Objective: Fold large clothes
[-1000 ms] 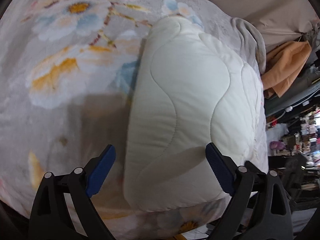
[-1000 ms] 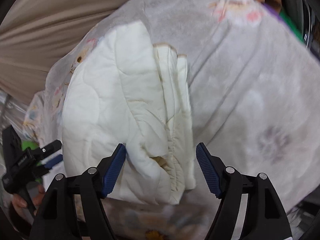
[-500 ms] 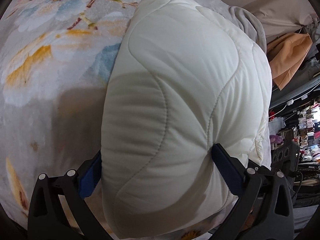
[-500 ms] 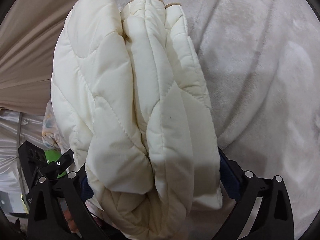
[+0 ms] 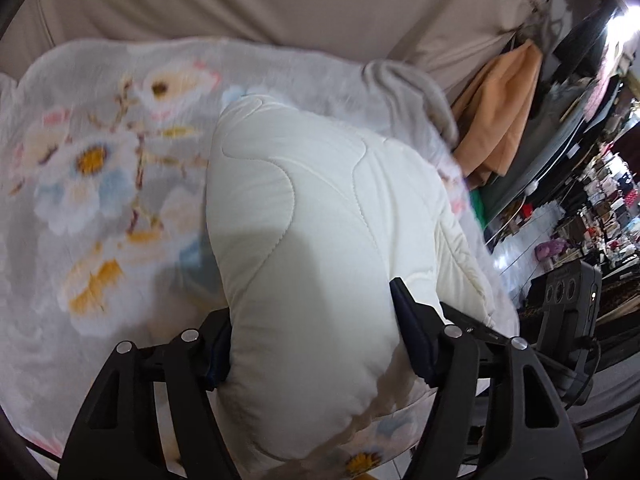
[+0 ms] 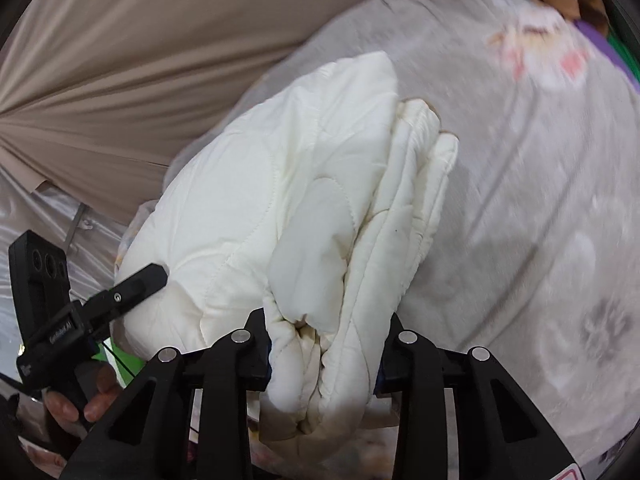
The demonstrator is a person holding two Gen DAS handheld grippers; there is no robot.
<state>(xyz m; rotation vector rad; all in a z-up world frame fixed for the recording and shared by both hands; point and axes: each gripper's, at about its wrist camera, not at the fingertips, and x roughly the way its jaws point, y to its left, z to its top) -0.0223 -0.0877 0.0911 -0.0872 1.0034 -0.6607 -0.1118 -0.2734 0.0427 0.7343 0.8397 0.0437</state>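
Two grippers grip one folded bundle, each from its own end. Nearest in the left wrist view, the left gripper (image 5: 312, 344) has its blue-padded fingers (image 5: 412, 340) pressed into the rounded, smooth end of the cream quilted garment (image 5: 320, 216), so the padding bulges out between them. Nearest in the right wrist view, the right gripper (image 6: 324, 356) is clamped on the opposite end of the same cream quilted garment (image 6: 304, 208), where several stacked layers and edges show, pinched together between its black arms. At the lower left of that view the left gripper (image 6: 140, 284) shows from the side, held in the person's hand (image 6: 80, 400), its tip against the bundle. Under and beyond the bundle lies a grey floral blanket (image 5: 100, 184), printed with white, blue and orange blossoms, though the print is blurred. Farther back an orange cloth (image 5: 500, 116) hangs past the blanket's right edge, and a beige draped fabric (image 5: 280, 4) fills the background. Whether the bundle rests on the blanket or hangs just above it cannot be told.
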